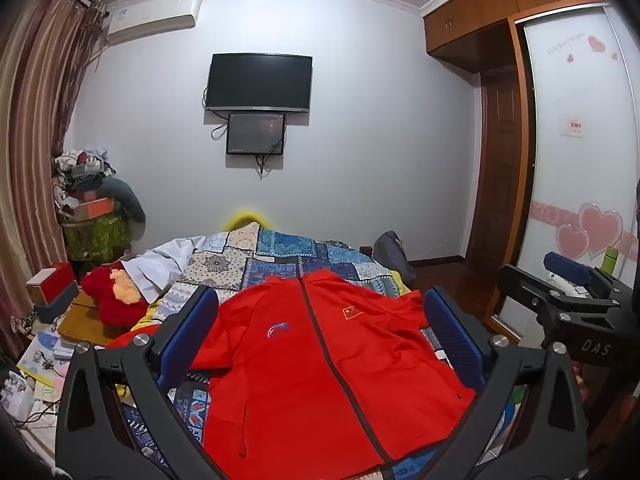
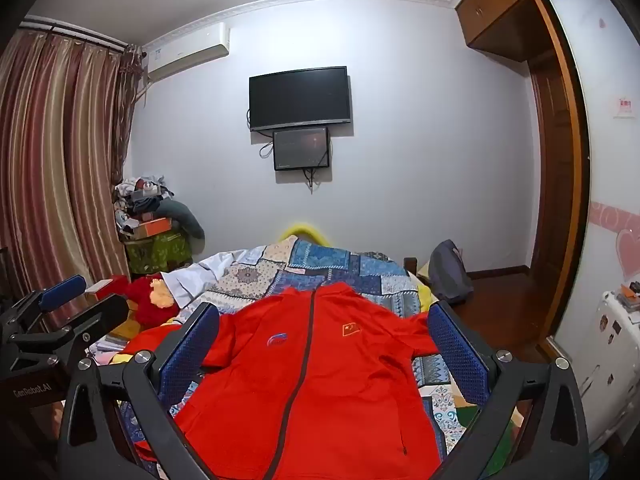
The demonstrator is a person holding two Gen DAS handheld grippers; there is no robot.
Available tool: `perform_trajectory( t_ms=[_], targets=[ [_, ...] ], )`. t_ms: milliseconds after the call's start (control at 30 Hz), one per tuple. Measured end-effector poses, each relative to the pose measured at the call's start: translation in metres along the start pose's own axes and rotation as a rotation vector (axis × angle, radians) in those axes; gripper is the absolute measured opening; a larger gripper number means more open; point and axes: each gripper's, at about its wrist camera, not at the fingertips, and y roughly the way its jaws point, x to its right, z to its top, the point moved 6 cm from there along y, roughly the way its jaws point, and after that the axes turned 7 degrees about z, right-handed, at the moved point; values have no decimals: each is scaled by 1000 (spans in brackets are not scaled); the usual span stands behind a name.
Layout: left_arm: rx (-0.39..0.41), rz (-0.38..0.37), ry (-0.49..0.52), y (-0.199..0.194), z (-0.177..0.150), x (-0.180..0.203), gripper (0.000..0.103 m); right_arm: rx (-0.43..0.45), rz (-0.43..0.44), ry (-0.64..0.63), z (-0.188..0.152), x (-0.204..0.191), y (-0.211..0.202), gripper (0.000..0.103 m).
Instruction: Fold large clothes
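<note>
A red zip-up jacket (image 1: 312, 360) lies spread front-up on the patchwork bedspread (image 1: 280, 256), collar pointing away, dark zipper down its middle. My left gripper (image 1: 320, 336) hovers above it, wide open, nothing between its blue pads. In the right wrist view the same jacket (image 2: 316, 368) lies flat, and my right gripper (image 2: 324, 340) hangs over it, open and empty as well. Each gripper shows at the edge of the other's view: the right one (image 1: 576, 280) at the right, the left one (image 2: 64, 300) at the left, both apart from the cloth.
A red plush toy (image 1: 112, 296) and a white sheet (image 1: 160, 264) lie at the bed's left. Books and boxes (image 1: 52, 292) crowd the left side. A grey bag (image 2: 448, 276) stands right of the bed, a wardrobe (image 1: 576, 152) further right. A TV (image 1: 258, 82) hangs on the far wall.
</note>
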Motion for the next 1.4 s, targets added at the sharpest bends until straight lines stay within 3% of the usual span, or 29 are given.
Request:
perform_trajectory(
  t_ms=[1400],
  targets=[
    [12, 31, -23, 9, 1, -4, 103, -4, 9, 28, -4, 1, 1, 103]
  ],
)
